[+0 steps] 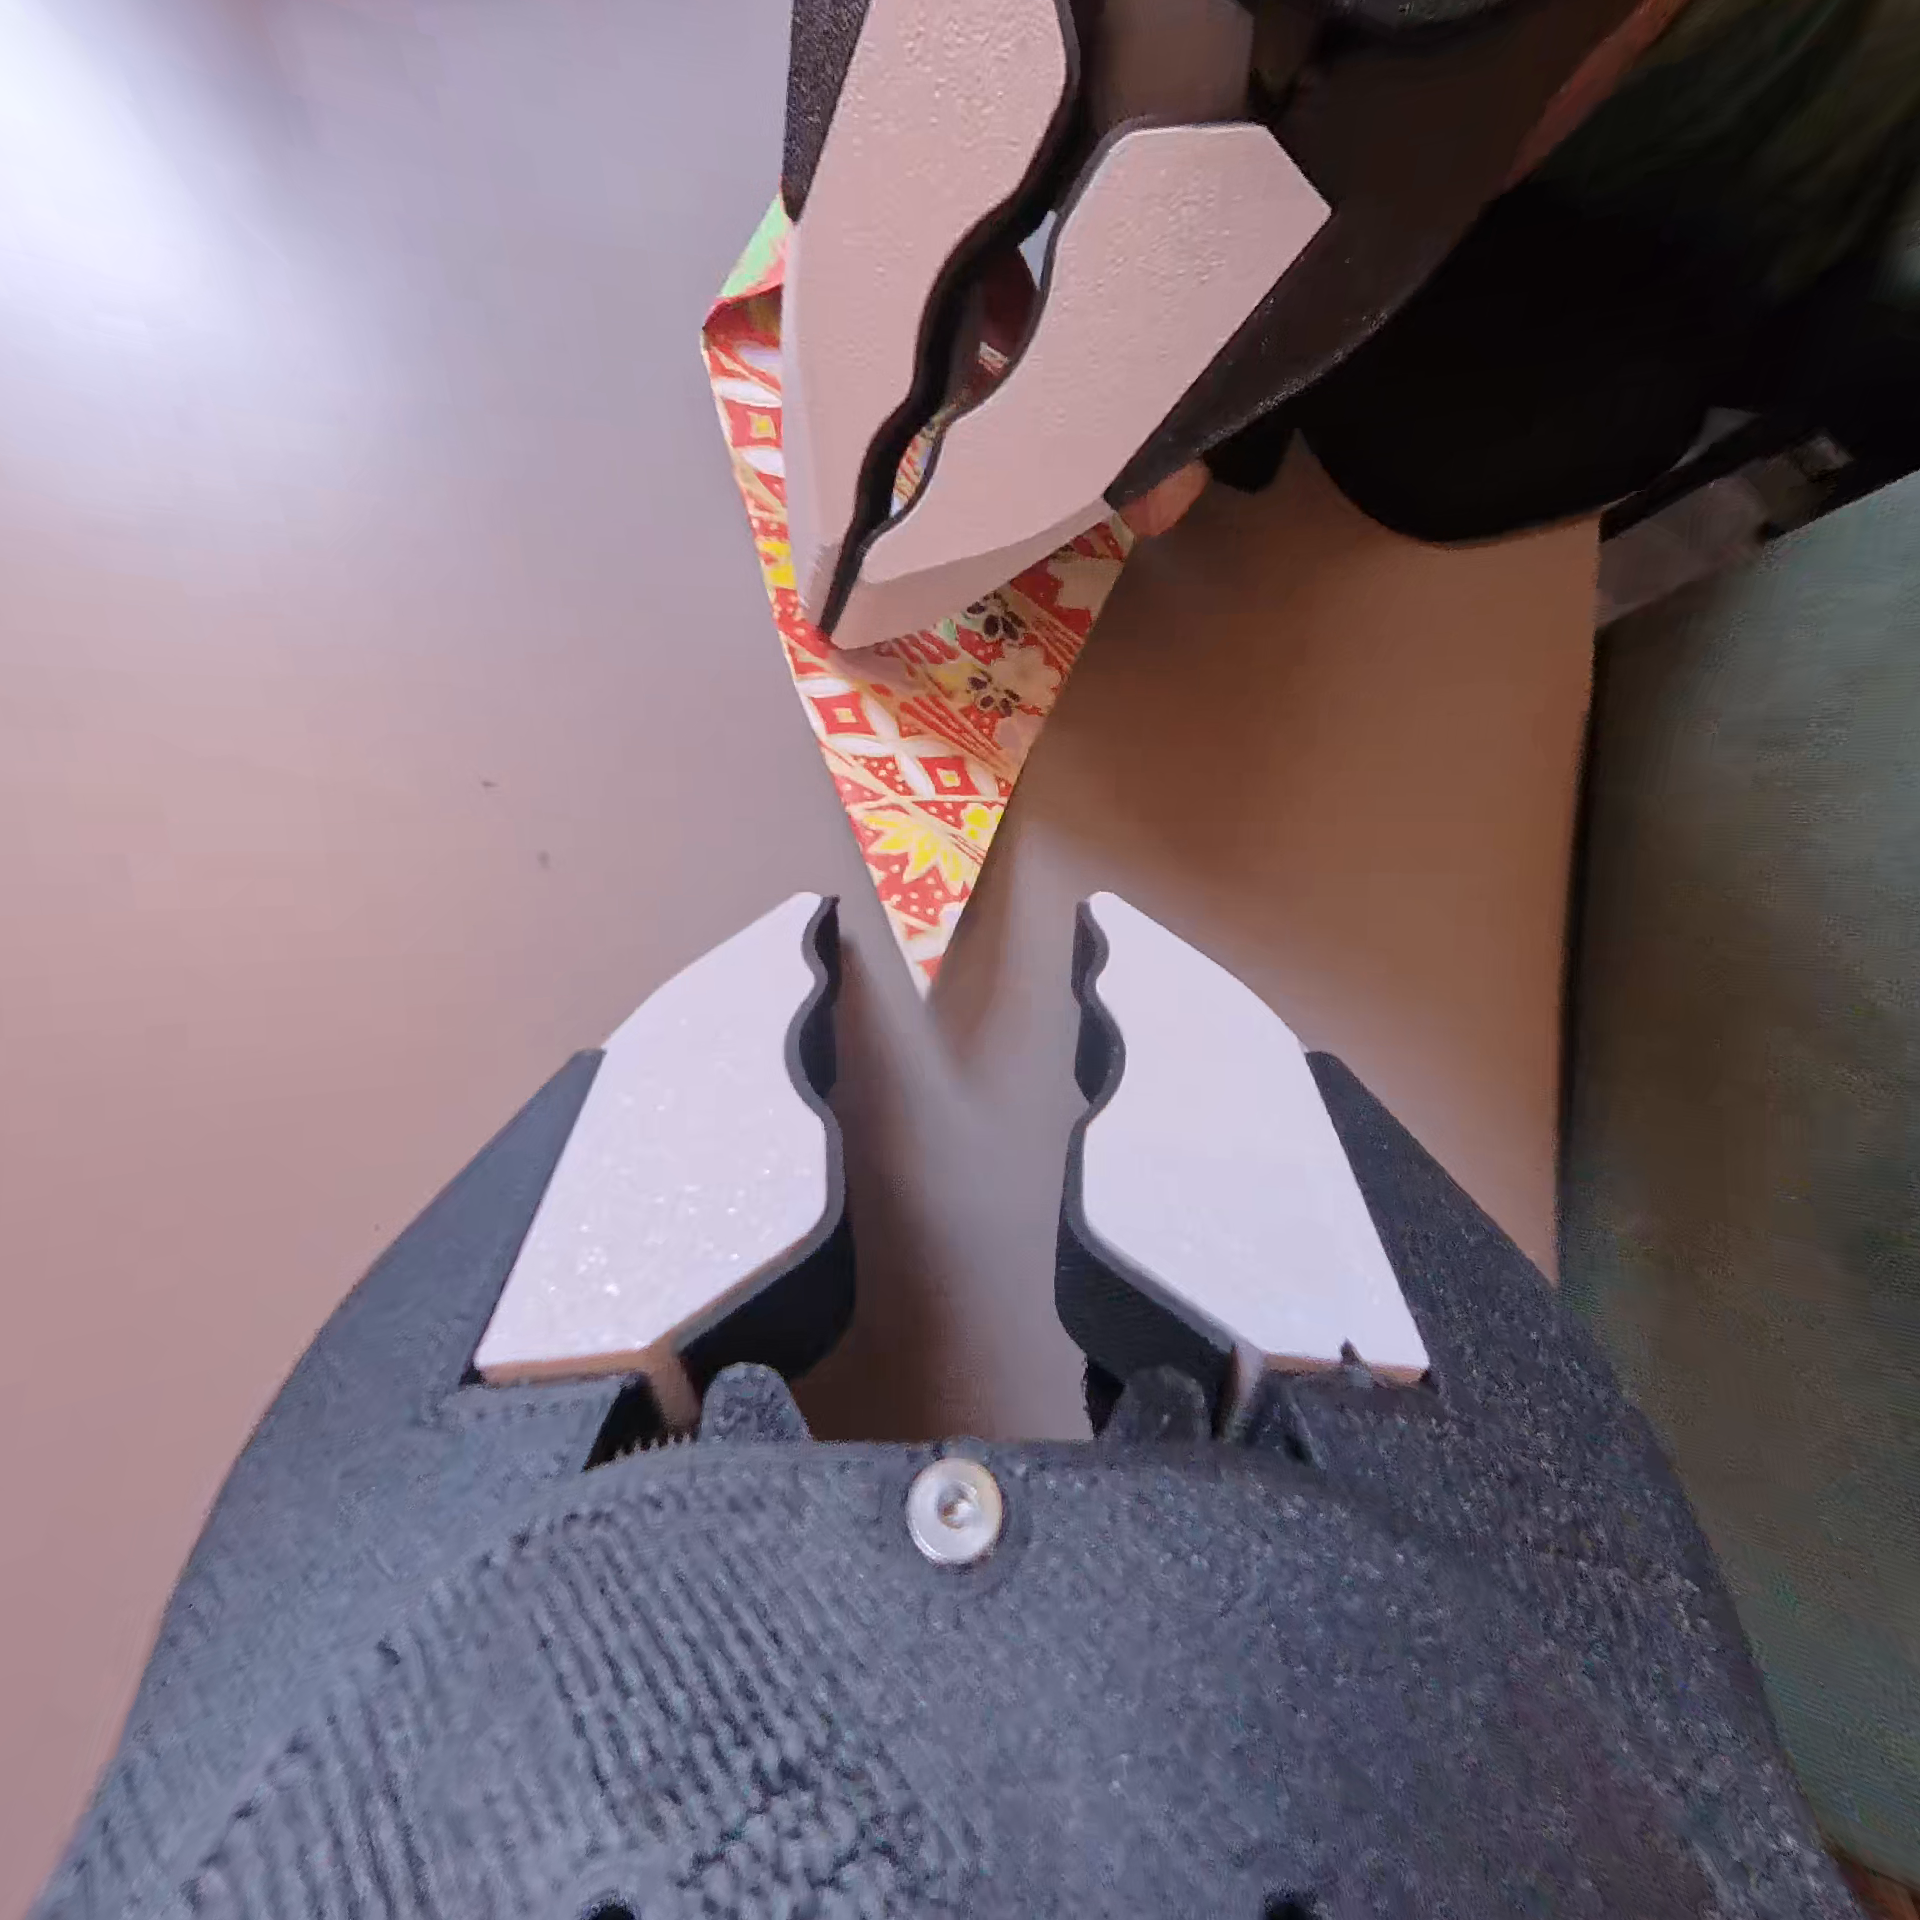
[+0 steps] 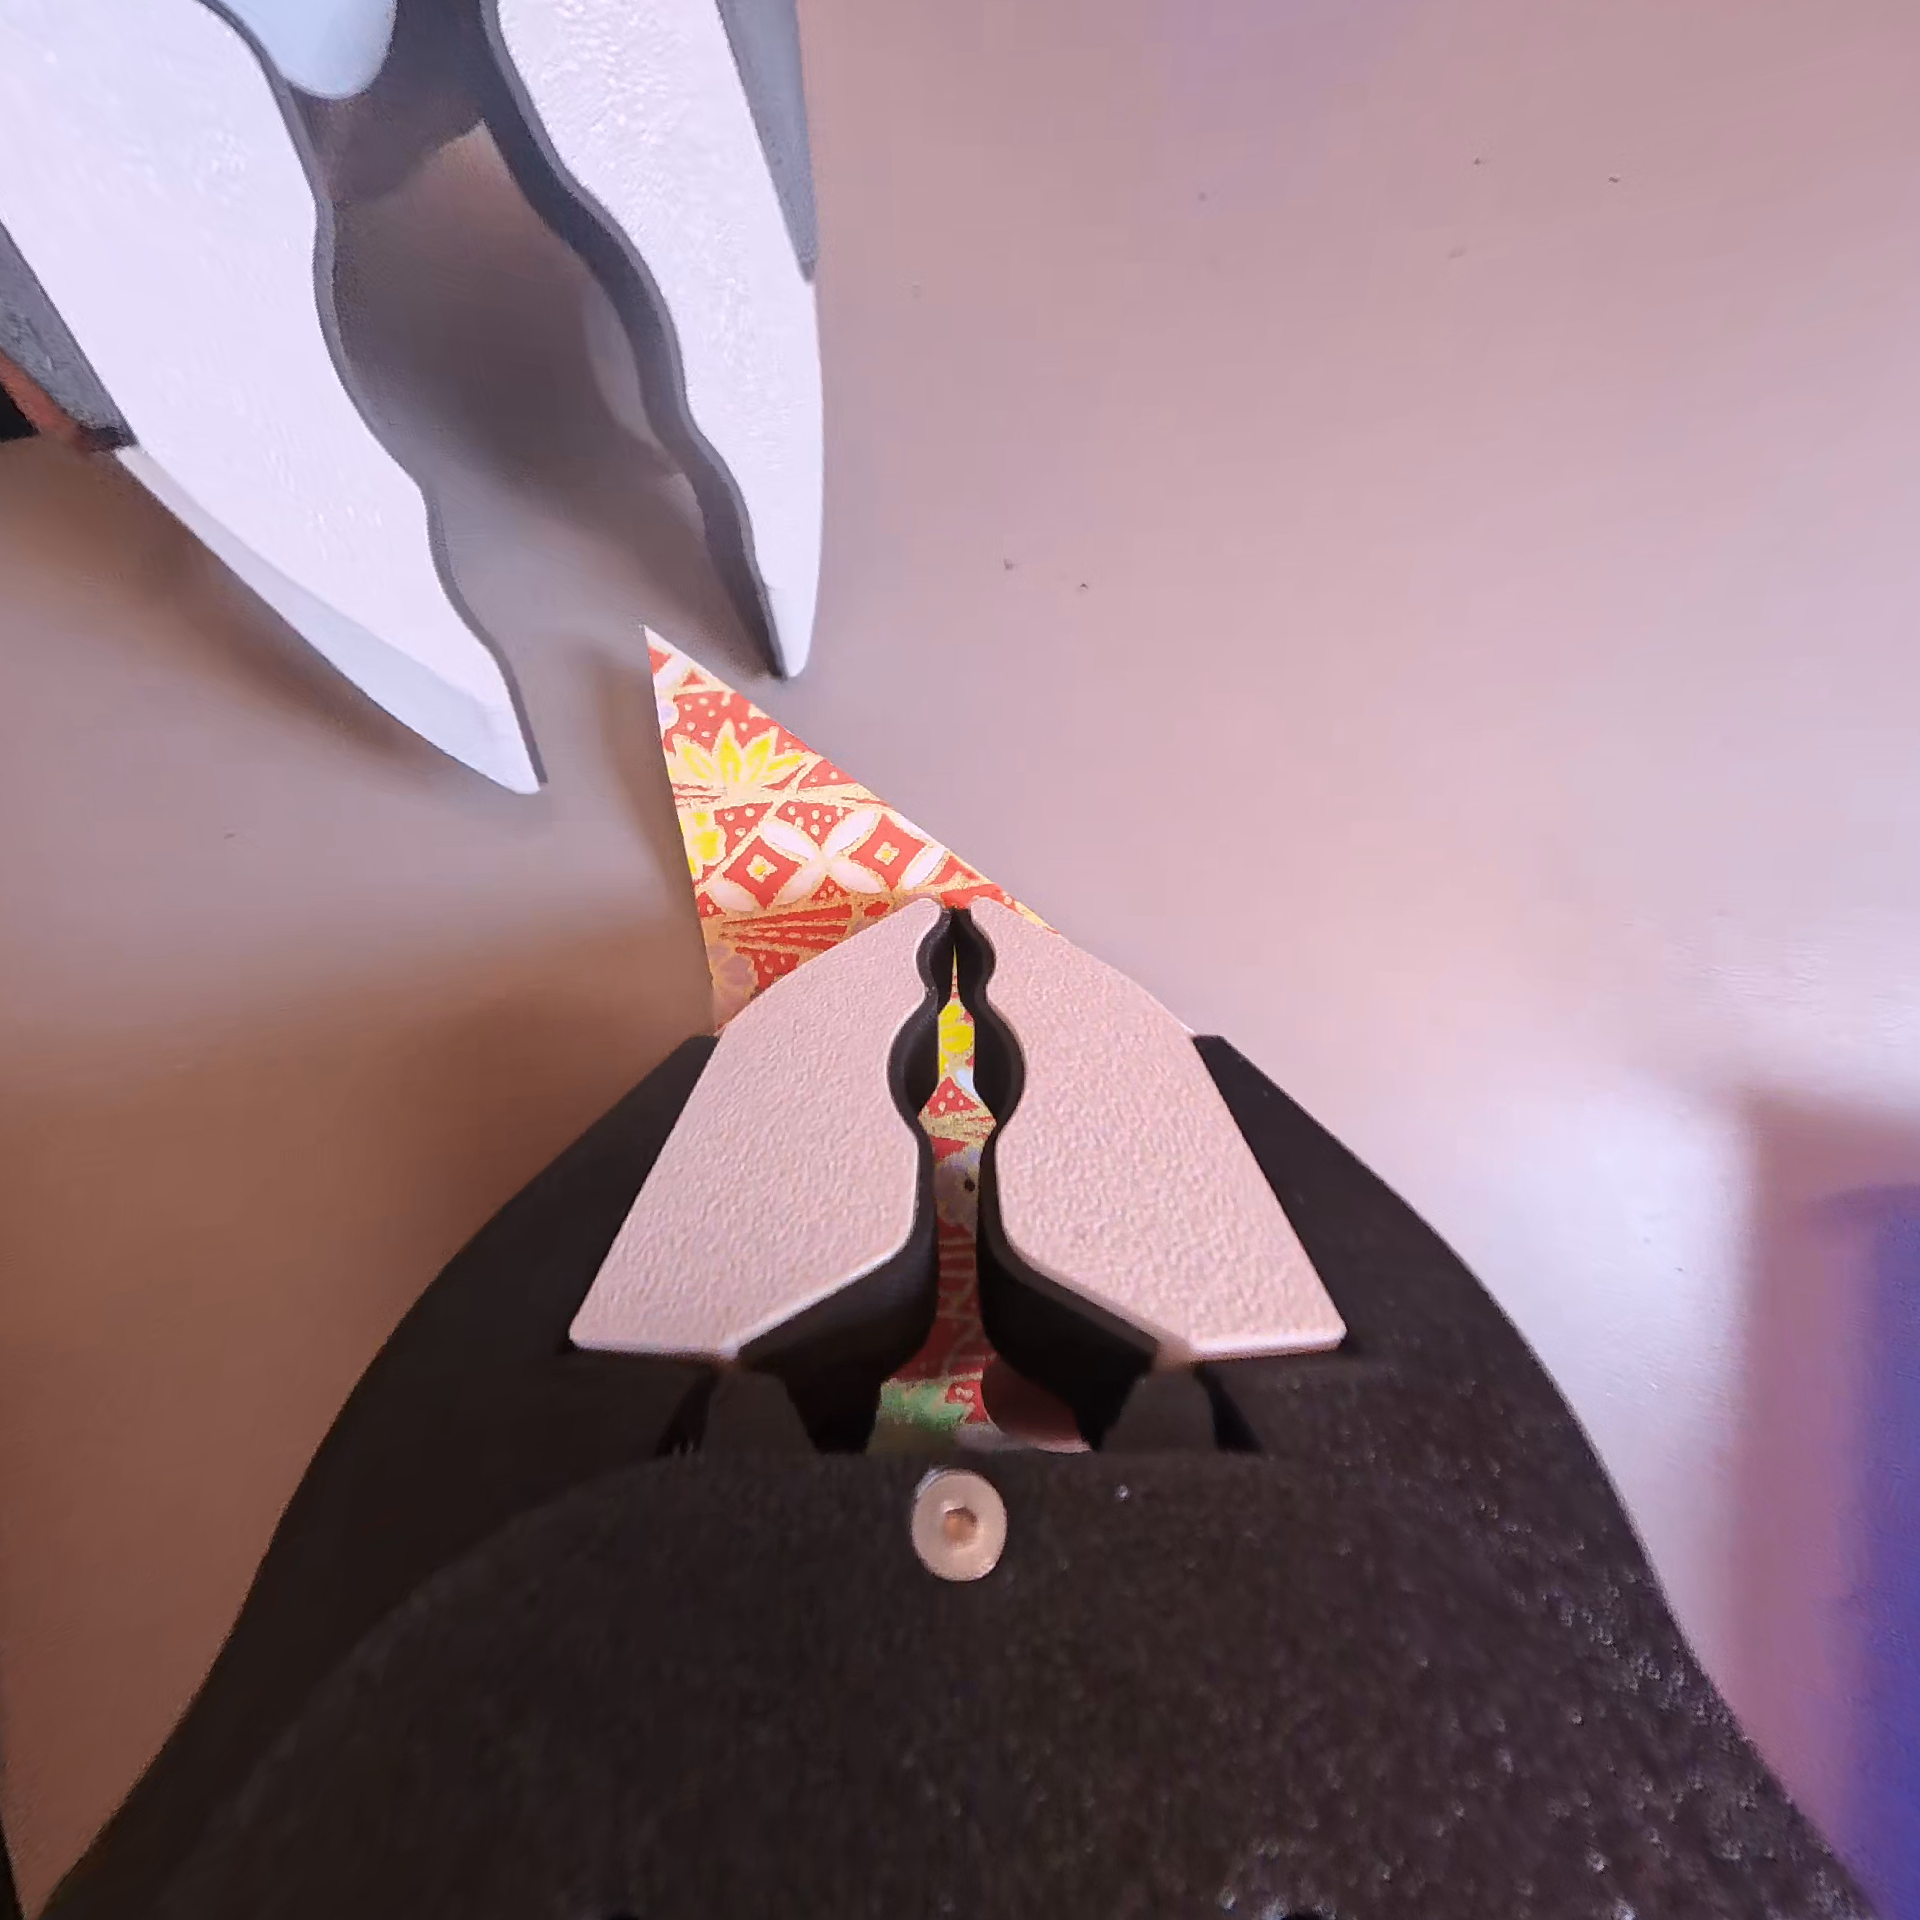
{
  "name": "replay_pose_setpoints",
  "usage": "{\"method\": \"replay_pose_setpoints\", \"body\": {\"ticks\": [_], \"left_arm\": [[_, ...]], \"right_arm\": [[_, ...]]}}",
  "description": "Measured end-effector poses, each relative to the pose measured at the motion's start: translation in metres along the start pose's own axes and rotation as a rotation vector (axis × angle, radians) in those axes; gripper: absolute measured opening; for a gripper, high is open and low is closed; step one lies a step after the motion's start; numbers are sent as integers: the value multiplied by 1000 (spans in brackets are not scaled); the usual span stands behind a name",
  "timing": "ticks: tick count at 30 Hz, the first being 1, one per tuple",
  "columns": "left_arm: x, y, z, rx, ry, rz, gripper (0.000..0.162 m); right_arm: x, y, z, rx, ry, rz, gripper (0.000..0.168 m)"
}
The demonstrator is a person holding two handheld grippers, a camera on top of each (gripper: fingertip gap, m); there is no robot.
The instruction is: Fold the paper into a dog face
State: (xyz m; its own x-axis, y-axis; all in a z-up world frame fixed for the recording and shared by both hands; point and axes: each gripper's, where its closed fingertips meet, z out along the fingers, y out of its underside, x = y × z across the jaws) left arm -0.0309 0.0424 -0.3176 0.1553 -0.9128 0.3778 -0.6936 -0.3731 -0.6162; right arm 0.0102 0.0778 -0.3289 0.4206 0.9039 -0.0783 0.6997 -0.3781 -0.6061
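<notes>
Count: two tongs, one sheet of paper, one bench.

Left wrist view. Left tongs (image 1: 956, 914) in the foreground, their two pale fingers (image 1: 686, 1143) standing clearly apart with nothing between them but bare bench (image 1: 364, 727). The patterned paper (image 1: 925, 790), red with white, yellow and green motifs, is folded to a long triangle lying flat on the beige bench. Its sharp tip points at the gap of the left tongs and ends just ahead of the fingertips, not touching them. Further up, right tongs (image 1: 847, 623) come down from the top right, fingers drawn together, tips pressing on the upper body of the paper. Whether they pinch a layer or only press on it cannot be told from here. A green surface shows beyond the bench edge at far right.

Right wrist view. Left tongs (image 2: 655, 727) at upper left, spread wide, the paper's (image 2: 790, 831) point just beside and between their tips. Centre: right tongs (image 2: 954, 914) with tips closed together over the wider part of the paper; pattern shows through the wavy slit between the fingers. Bench (image 2: 1403, 520) bare to the right.
</notes>
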Motion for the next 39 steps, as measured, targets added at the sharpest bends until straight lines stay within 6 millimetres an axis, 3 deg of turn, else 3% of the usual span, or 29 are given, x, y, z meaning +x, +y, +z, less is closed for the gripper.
{"method": "replay_pose_setpoints", "body": {"ticks": [4,9,12,15,19,22,25,27,31,36,39], "left_arm": [[-8,0,7,-40,-105,100,15],[-12,-1,3,-34,-117,147,12],[-17,3,-4,-55,-131,218,12],[-19,8,-8,-77,-109,271,12],[-21,13,-9,-119,-60,332,12],[-20,15,-10,-141,-22,391,12],[-20,15,-10,-151,1,437,13],[-23,13,-10,-140,-2,430,13],[-25,10,-12,-95,5,392,13],[-29,-1,-18,7,25,252,16],[-24,-1,-18,37,77,103,33]], "right_arm": [[2,0,0,3,6,19,0],[-2,1,-3,-7,-29,-11,6],[-14,-1,-11,-8,-109,-110,11],[-14,1,-19,-37,-117,-197,11],[-27,-18,-45,48,-265,-162,12],[-25,-34,-61,141,-359,-111,12],[-2,-22,-41,89,-292,-134,12],[-7,-7,-24,12,-328,-155,12],[-13,1,-2,-45,-275,-222,11],[-13,-1,1,-19,-208,-187,3],[-11,-1,2,11,-194,-114,1]]}}
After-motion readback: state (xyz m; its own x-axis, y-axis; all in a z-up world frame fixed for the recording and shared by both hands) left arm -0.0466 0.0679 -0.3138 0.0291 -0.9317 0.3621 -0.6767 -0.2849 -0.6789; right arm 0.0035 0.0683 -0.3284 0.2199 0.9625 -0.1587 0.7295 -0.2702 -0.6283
